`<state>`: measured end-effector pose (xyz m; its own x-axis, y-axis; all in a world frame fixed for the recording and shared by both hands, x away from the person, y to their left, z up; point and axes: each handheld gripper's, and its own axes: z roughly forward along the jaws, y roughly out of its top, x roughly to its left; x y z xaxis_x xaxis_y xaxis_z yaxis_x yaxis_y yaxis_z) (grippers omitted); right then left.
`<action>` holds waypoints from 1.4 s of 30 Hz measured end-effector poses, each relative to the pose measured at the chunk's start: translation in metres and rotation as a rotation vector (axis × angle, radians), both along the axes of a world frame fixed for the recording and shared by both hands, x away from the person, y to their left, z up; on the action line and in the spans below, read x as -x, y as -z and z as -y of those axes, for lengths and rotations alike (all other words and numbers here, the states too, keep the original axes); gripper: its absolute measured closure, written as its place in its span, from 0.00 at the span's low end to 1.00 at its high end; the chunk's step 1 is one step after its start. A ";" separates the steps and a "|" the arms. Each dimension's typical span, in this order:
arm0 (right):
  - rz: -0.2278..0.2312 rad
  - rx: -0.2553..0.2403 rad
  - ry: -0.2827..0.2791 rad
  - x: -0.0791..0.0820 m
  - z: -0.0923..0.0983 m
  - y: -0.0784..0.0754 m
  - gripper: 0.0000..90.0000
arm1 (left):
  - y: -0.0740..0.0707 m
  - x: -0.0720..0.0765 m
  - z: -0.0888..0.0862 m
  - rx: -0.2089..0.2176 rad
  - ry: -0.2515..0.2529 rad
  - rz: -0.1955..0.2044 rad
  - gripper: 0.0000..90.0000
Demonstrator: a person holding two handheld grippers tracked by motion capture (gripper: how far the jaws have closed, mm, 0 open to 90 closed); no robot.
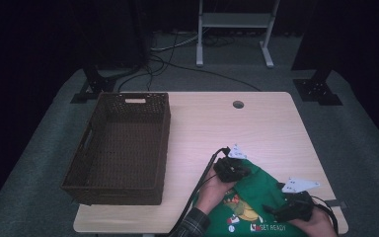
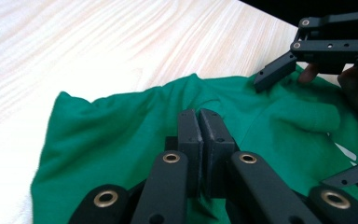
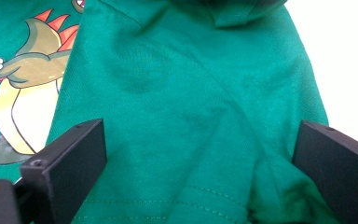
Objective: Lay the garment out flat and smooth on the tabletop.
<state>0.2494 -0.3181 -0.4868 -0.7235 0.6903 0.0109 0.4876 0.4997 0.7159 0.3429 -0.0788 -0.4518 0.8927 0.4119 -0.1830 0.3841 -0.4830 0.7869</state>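
one green shirt (image 1: 256, 197), one basket (image 1: 121, 143), two grippers

Green shirt (image 1: 249, 195): lower part cut off by bottom edge of high view; print lettering at bottom centre too small to read fully. Left gripper (image 2: 199, 135): pads meet, whether cloth is pinched between them hidden. Right gripper (image 3: 200, 154): jaw bases cut off at lower corners of right gripper view. Cartoon print (image 3: 23, 93): cut by left edge.

To my left a dark woven basket (image 1: 118, 148) sits on the pale wooden table (image 1: 237, 128), beyond it a white metal stand (image 1: 234, 29).
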 end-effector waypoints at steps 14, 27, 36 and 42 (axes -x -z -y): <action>0.000 0.000 0.001 0.000 0.000 0.000 0.03 | -0.008 -0.004 -0.009 0.020 -0.018 0.015 0.98; 0.000 0.000 0.001 0.000 0.000 0.000 0.03 | -0.015 -0.010 -0.021 0.041 -0.037 0.033 0.98; 0.000 0.000 0.001 0.000 0.000 0.000 0.03 | -0.020 -0.014 -0.027 0.048 -0.048 0.046 0.98; 0.000 0.000 0.001 0.000 0.000 0.000 0.03 | -0.021 -0.017 -0.031 0.056 -0.062 0.049 0.98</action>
<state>0.2493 -0.3180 -0.4869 -0.7230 0.6908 0.0111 0.4880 0.4991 0.7161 0.3596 -0.0483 -0.4304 0.8744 0.4566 -0.1641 0.3723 -0.4145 0.8304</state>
